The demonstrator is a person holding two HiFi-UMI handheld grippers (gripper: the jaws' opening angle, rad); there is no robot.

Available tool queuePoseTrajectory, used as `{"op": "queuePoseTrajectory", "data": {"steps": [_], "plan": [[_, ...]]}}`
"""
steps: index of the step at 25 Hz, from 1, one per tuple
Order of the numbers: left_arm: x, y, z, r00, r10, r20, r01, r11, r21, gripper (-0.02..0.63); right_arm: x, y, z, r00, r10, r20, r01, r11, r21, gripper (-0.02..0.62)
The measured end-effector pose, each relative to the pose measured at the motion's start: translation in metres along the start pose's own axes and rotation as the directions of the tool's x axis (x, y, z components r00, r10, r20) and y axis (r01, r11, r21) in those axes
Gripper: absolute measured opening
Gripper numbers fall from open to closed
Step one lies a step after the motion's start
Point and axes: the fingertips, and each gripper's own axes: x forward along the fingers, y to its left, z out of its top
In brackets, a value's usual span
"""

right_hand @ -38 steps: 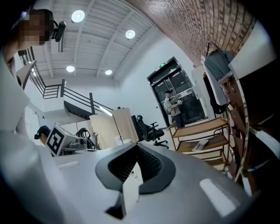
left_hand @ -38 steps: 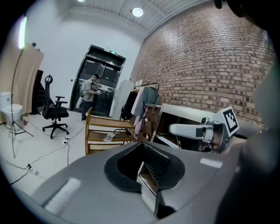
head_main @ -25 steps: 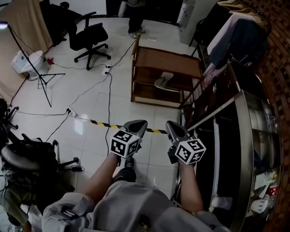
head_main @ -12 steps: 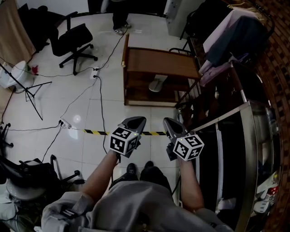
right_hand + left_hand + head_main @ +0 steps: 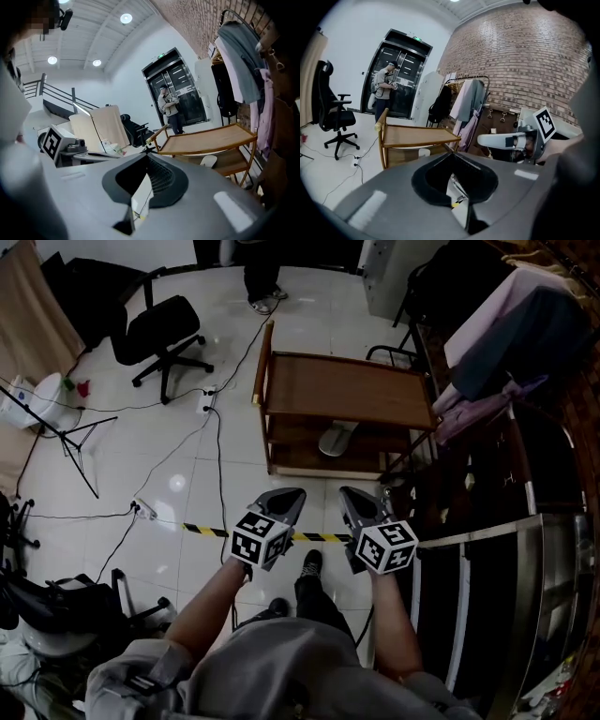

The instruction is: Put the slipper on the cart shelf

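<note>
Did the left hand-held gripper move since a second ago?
Yes. The left hand-held gripper has moved forward, across the striped floor tape, closer to the cart.

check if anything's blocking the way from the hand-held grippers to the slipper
Nothing visible does. Bare floor lies between the left hand-held gripper, the right hand-held gripper and the cart; only flat striped tape lies on it. The slipper lies on a lower shelf, partly under the top shelf.

I hold my grey left tool (image 5: 289, 495) and grey right tool (image 5: 351, 495) side by side ahead of me, both angled slightly down, jaws together and empty.
</note>
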Motion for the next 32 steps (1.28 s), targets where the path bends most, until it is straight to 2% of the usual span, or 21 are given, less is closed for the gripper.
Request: {"op": "queuePoseTrajectory", "data": {"steps": [3, 7, 12, 17, 21, 26, 30, 32], "plan": [[0.034, 0.019, 0.001, 1.0, 0.019, -0.022, -0.019, 1.0, -0.002, 0.008, 0.028, -0.037, 0.005, 1.0, -0.003, -0.02, 0.003, 1.0, -0.026, 0.0], [0.079, 0.043, -0.008, 0.996, 0.06, -0.063, -0.063, 0.997, -0.036, 0.008, 0.063, -0.089, -0.005, 0.998, 0.007, -0.062, -0.008, 1.0, -0.012, 0.0], [0.125, 0.07, -0.015, 0.99, 0.098, -0.098, -0.104, 0.993, -0.052, 0.008, 0.103, -0.151, -0.036, 0.986, -0.034, -0.166, 0.032, 0.999, -0.017, 0.0], [0.162, 0.104, -0.03, 0.984, 0.114, -0.138, -0.127, 0.988, -0.085, 0.008, 0.133, -0.186, -0.066, 0.969, -0.081, -0.235, 0.086, 0.996, 0.012, 0.0], [0.2, 0.149, -0.058, 0.978, 0.11, -0.177, -0.122, 0.991, -0.056, 0.008, 0.181, -0.219, -0.104, 0.953, -0.124, -0.277, 0.141, 0.989, 0.041, 0.009], [0.233, 0.193, -0.084, 0.976, 0.088, -0.201, -0.105, 0.992, -0.075, 0.008, 0.24, -0.269, -0.153, 0.924, -0.198, -0.326, 0.231, 0.971, 0.066, 0.042], [0.247, 0.215, -0.101, 0.974, 0.067, -0.216, -0.086, 0.993, -0.079, 0.008, 0.282, -0.303, -0.175, 0.904, -0.237, -0.355, 0.28, 0.957, 0.073, 0.141], [0.256, 0.228, -0.109, 0.973, 0.07, -0.22, -0.091, 0.992, -0.084, 0.008, 0.299, -0.322, -0.18, 0.893, -0.272, -0.359, 0.313, 0.948, 0.061, 0.158]]}}
